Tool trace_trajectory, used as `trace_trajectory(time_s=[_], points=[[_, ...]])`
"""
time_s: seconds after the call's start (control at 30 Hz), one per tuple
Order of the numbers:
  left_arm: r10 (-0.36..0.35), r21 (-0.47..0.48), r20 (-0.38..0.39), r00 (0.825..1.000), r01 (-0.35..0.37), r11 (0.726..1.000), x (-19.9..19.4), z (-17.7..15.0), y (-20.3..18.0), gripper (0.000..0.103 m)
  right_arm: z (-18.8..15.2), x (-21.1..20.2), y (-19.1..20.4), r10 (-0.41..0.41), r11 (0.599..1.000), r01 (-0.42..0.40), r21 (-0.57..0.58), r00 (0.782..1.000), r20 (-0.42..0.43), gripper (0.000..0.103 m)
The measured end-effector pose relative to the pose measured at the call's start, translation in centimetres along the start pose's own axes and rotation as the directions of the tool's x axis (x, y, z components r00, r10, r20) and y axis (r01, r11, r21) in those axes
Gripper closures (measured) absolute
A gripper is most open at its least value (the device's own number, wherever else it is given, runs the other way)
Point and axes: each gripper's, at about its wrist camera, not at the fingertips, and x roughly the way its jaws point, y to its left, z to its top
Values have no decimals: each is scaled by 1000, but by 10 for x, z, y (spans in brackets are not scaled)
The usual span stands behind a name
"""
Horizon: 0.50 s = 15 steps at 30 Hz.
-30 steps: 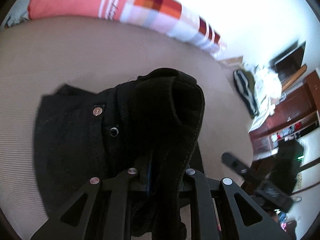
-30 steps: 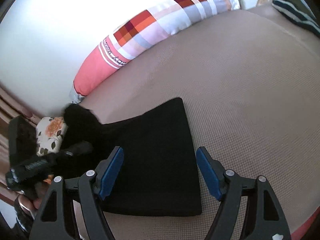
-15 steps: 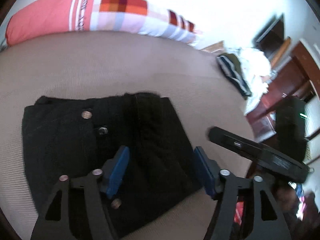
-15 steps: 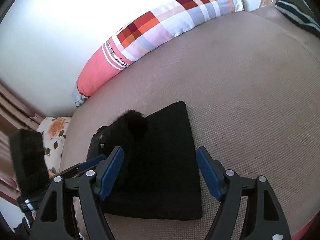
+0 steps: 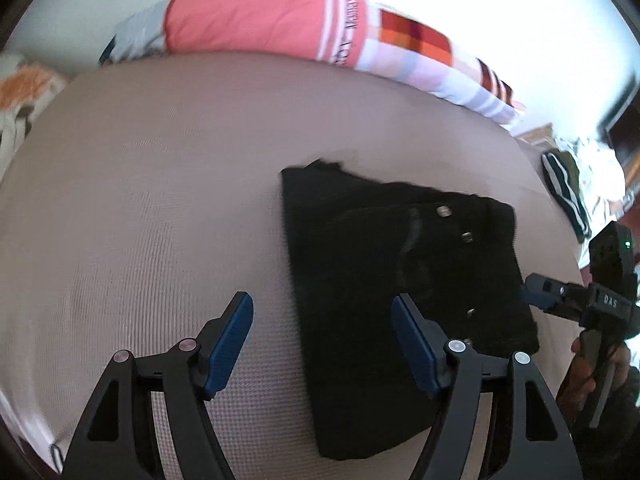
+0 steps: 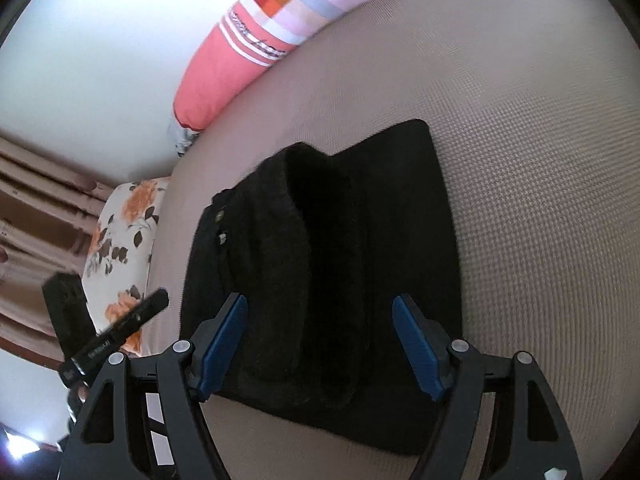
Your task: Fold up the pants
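Observation:
The black pants point(image 5: 400, 248) lie folded into a thick rectangle on the tan bed point(image 5: 160, 200), metal buttons showing on top. My left gripper point(image 5: 322, 300) is open and empty above the fold's left edge, one pad over bare bedding. In the right wrist view the pants point(image 6: 340, 240) show a raised top layer near the middle. My right gripper point(image 6: 320, 300) hangs open over their near edge, its pads apart from the cloth. The right gripper's blue fingertip point(image 5: 536, 292) pokes in beside the pants' right edge, and a black finger of the left gripper point(image 6: 156, 304) shows at far left.
A long coral and checked bolster point(image 5: 280, 20) lies along the white wall at the back of the bed. A floral pillow point(image 6: 120, 232) sits at the bed's left end by brown curtains point(image 6: 32, 184). Striped and white clothes point(image 5: 568, 192) are heaped at the right end.
My left gripper let go of the bunched pant fabric, which now lies flat on the fold, and swung left of the pants. My right gripper tilted down closer over the pants.

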Motion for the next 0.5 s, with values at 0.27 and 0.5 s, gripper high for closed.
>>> trace_trajectory(time_s=[0.27,0.5], points=[[-13,-56,-18,1000,12,998,19,-13,11,31,24,29,-5,118,993,-118,-14,993,-28,52],[-29,-102,-28,999,26,994,25,-14,14,31,32,44,-1,153,988,-154,-23,988,-26,80]])
